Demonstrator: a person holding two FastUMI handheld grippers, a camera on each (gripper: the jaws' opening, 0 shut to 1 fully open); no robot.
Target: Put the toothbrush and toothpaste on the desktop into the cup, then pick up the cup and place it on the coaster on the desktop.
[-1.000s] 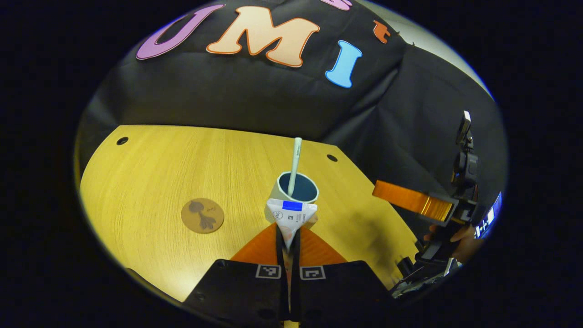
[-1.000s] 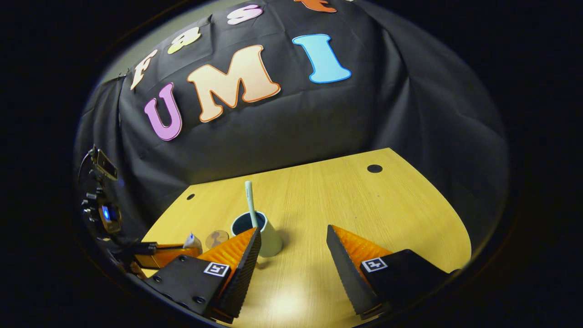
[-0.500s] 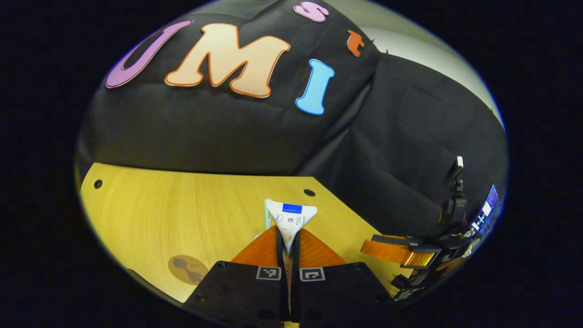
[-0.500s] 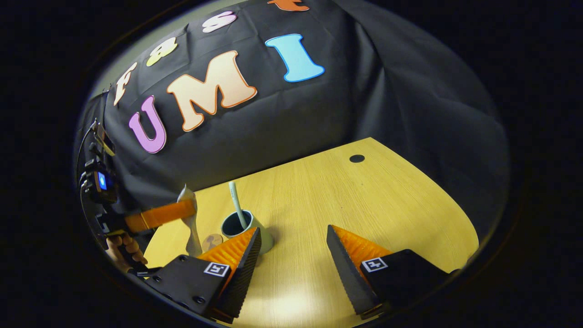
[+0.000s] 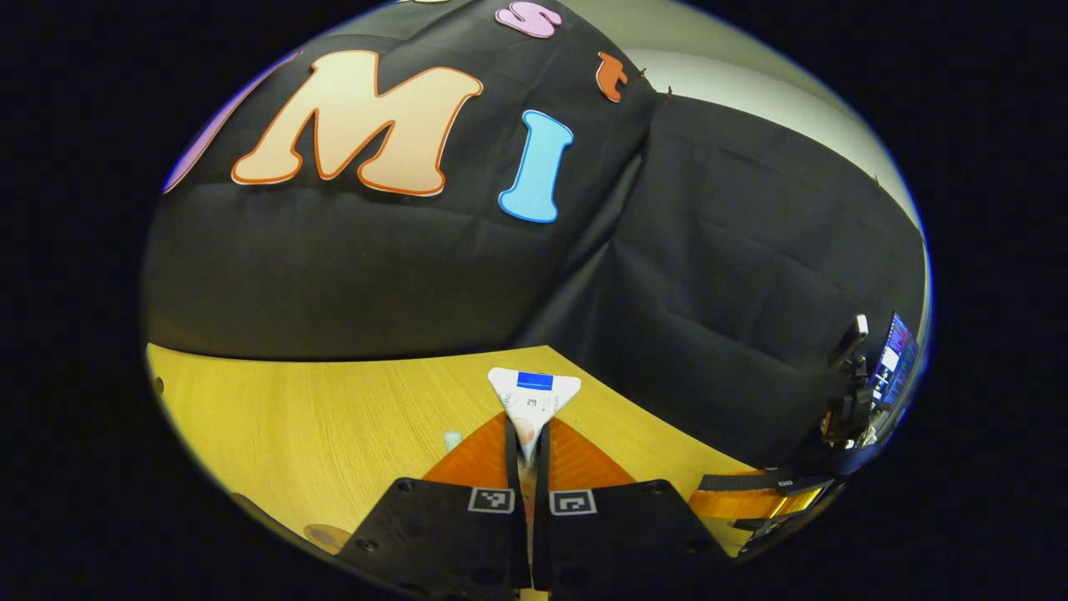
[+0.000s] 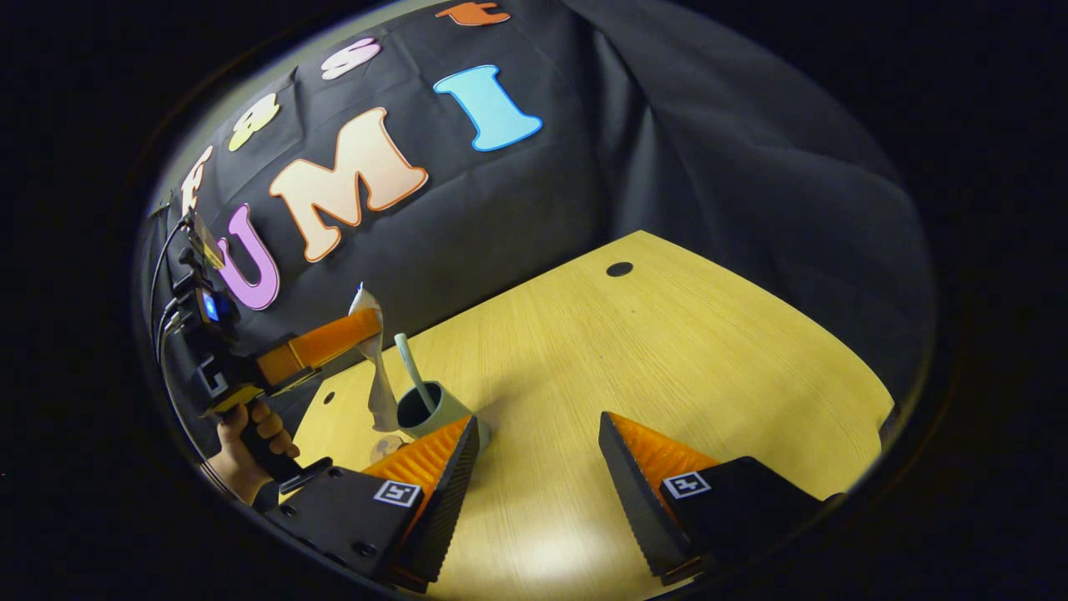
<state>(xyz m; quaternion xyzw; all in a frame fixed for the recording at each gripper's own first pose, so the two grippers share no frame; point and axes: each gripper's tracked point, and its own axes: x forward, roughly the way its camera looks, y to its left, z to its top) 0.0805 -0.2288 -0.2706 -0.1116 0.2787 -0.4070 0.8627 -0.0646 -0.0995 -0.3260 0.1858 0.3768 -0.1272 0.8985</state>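
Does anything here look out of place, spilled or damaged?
Nothing stands out. The toothbrush leans in the upright cup, the left gripper holds the toothpaste beside it, and the desktop has no spill.

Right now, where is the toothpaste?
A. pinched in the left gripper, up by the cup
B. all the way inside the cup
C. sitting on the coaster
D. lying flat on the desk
A: the left gripper pinches the toothpaste, which hangs beside the cup.

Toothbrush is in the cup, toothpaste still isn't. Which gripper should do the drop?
Left. The left gripper is shut on the toothpaste, holding it upright with its lower end beside the cup rim. The right gripper is open and holds nothing, nearer the camera. The toothbrush leans in the cup.
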